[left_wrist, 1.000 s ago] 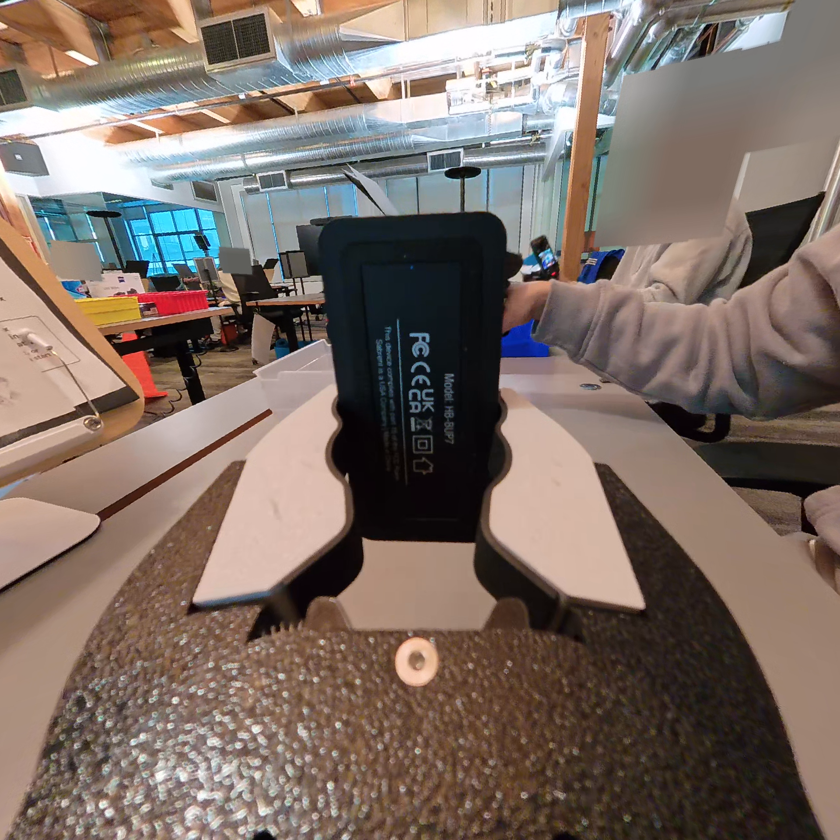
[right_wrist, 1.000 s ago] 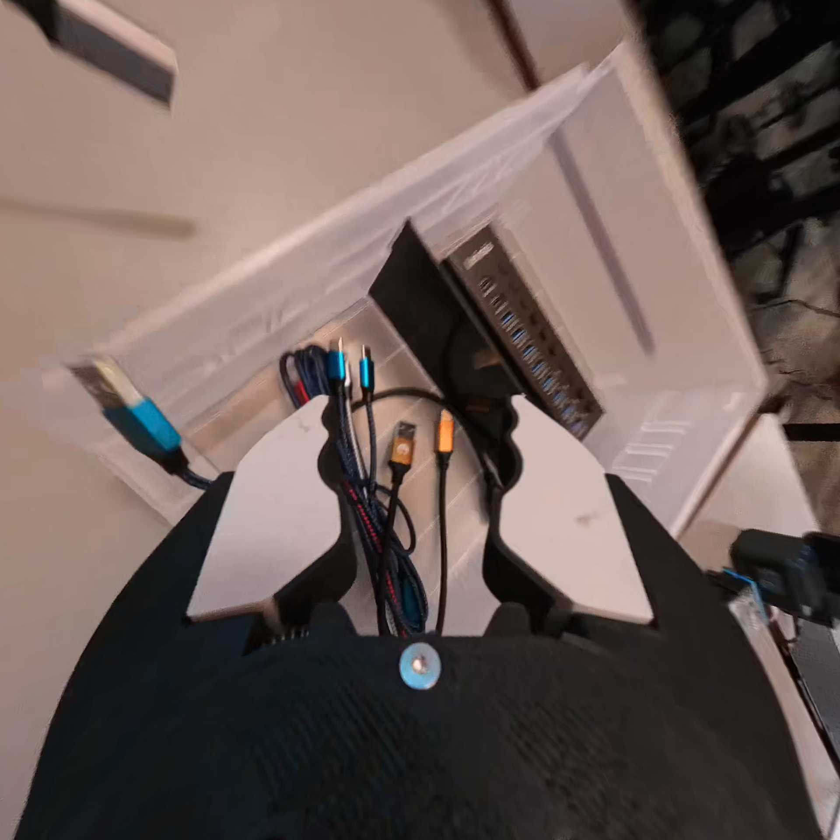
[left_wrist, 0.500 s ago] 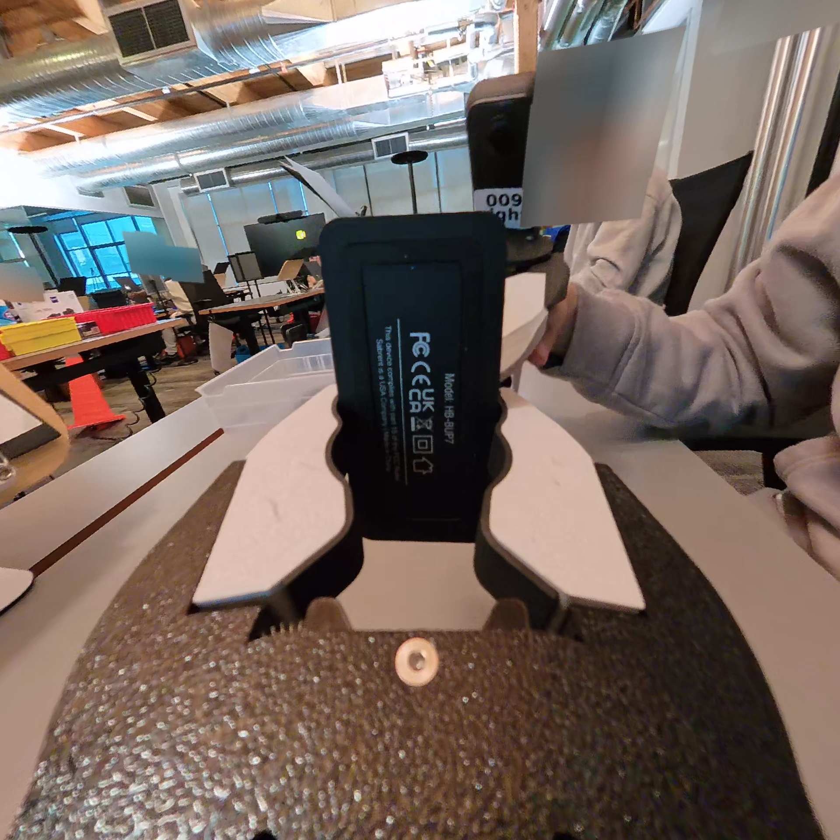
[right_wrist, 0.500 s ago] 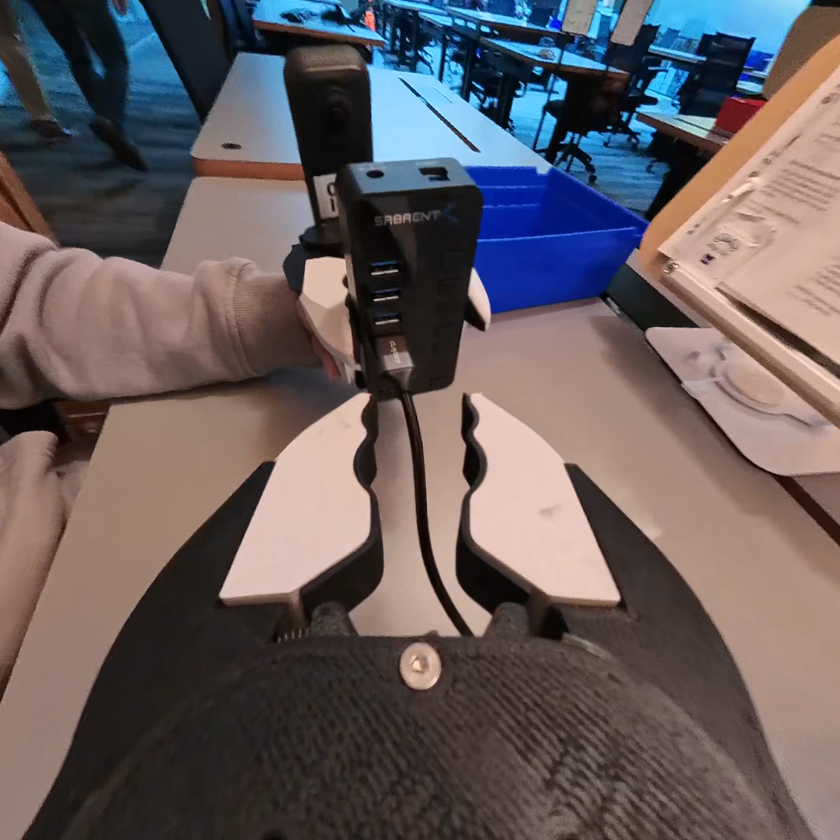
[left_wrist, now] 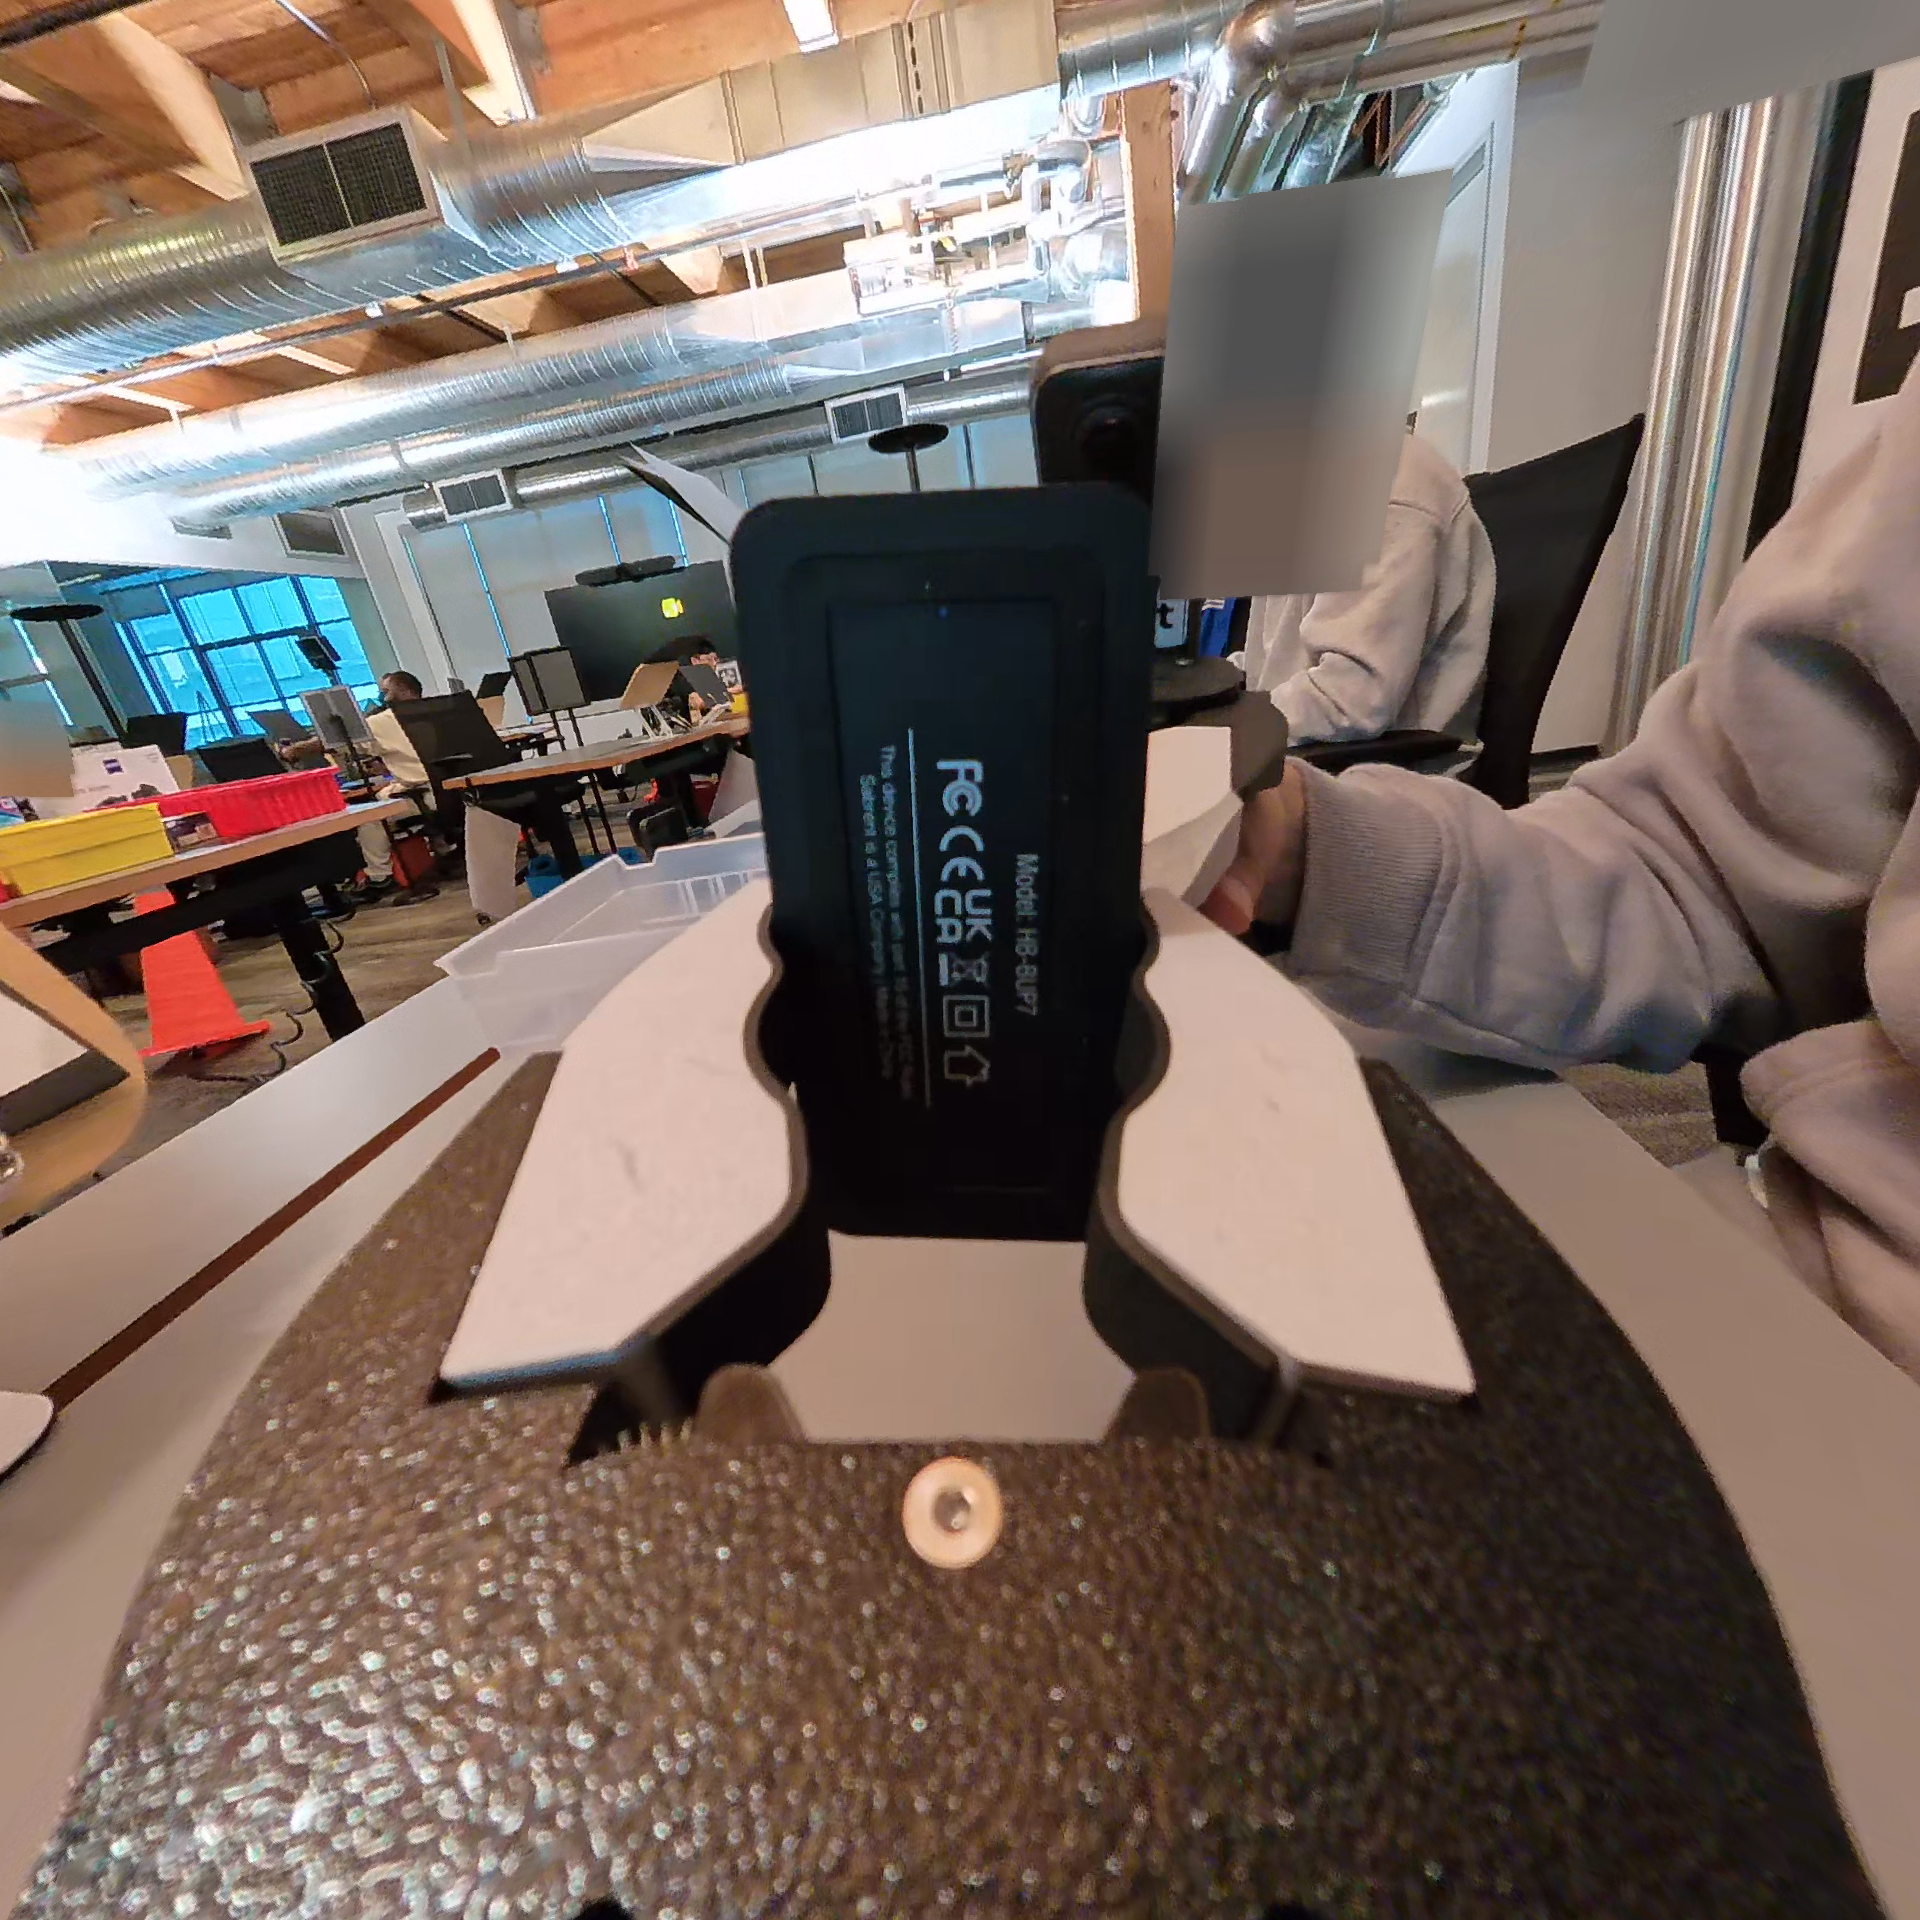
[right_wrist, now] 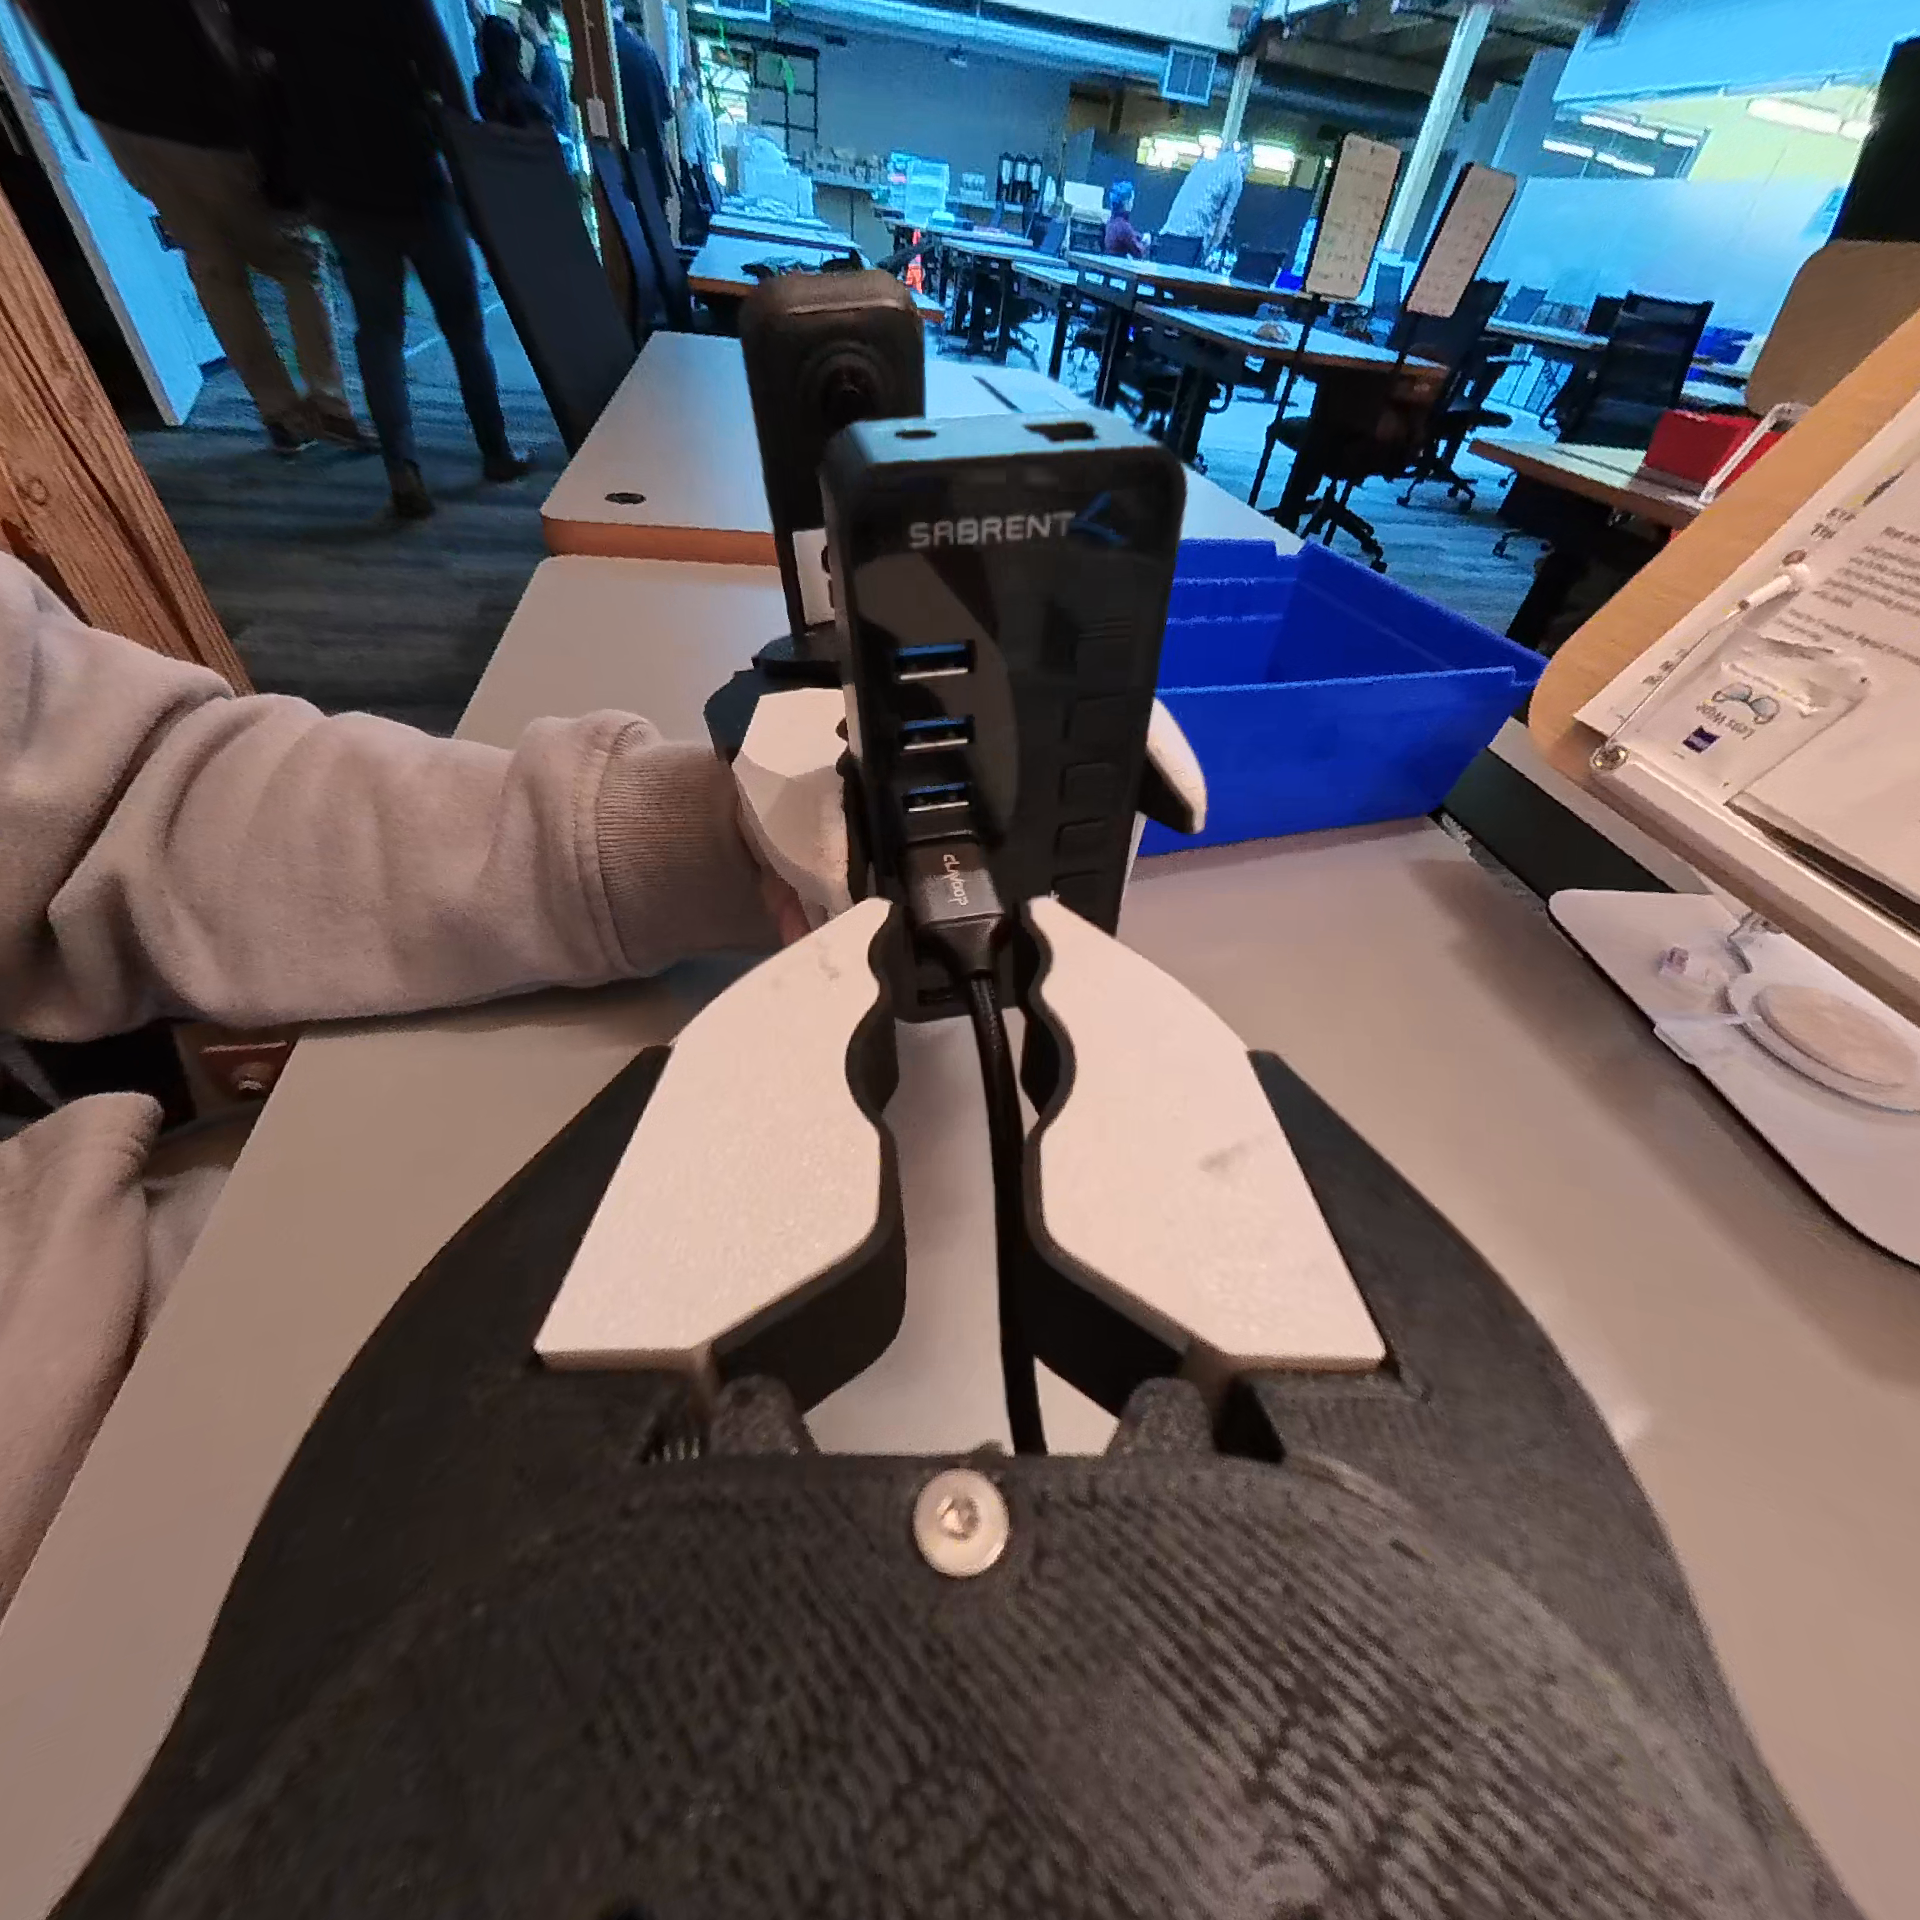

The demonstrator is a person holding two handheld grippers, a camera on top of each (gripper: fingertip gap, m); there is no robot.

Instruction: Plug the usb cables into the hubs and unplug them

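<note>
My left gripper point(left_wrist: 951, 914) is shut on a black USB hub point(left_wrist: 935, 727) and holds it upright above the grey table point(left_wrist: 208, 1195), with its labelled back towards this camera. The right wrist view shows the hub's front point(right_wrist: 997, 623) with a column of blue ports, held between the left gripper's white fingers point(right_wrist: 790, 790). A black USB plug point(right_wrist: 951, 888) sits in a lower port, and its black cable point(right_wrist: 997, 1143) runs back between my right fingers. My right gripper point(right_wrist: 956, 914) is closed on the plug. One right finger point(left_wrist: 1184, 810) shows behind the hub.
A blue bin point(right_wrist: 1351, 707) stands behind the hub and a clear plastic tray point(left_wrist: 582, 935) on the table's far side. A clipboard stand with papers point(right_wrist: 1766, 675) and a white pad point(right_wrist: 1797, 1039) are at the right. A person's grey sleeve point(right_wrist: 312, 831) reaches in from the left.
My right gripper left the clear tray of cables, came to face the hub with the black cable, moved closer and narrowed its jaws on the plug. The left gripper kept hold of the hub.
</note>
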